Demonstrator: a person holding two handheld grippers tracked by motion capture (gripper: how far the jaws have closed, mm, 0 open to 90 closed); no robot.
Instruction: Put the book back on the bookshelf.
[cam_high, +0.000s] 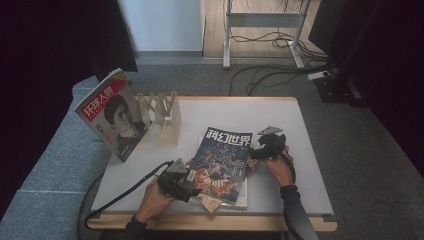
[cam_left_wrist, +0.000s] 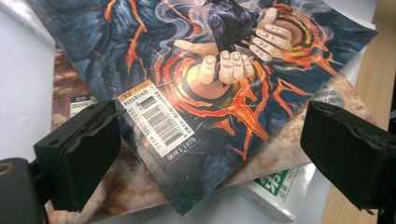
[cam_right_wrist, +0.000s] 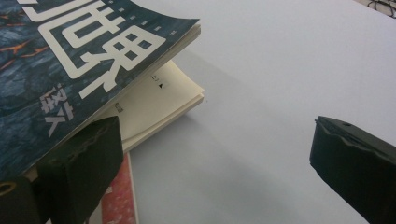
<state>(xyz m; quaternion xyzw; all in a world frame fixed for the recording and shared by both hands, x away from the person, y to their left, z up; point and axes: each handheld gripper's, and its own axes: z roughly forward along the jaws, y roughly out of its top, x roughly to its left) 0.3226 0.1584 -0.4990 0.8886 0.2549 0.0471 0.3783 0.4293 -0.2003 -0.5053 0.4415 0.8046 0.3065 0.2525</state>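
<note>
Item: glossy dark-blue science-fiction magazine with orange lightning cover art (cam_high: 223, 165), lying askew atop a small stack of books near the front edge of the white table (cam_high: 280, 120). My left gripper (cam_high: 184, 181), jaws apart, sits at the magazine's near-left corner by the barcode; my right gripper (cam_high: 261, 152), jaws also apart, sits at its right edge. Behind the magazine: pale wooden rack (cam_high: 161, 116), one red-titled portrait magazine (cam_high: 113, 114) leaning beside it. Status, as I judge it: nothing gripped yet; lift and filing outstanding.
</note>
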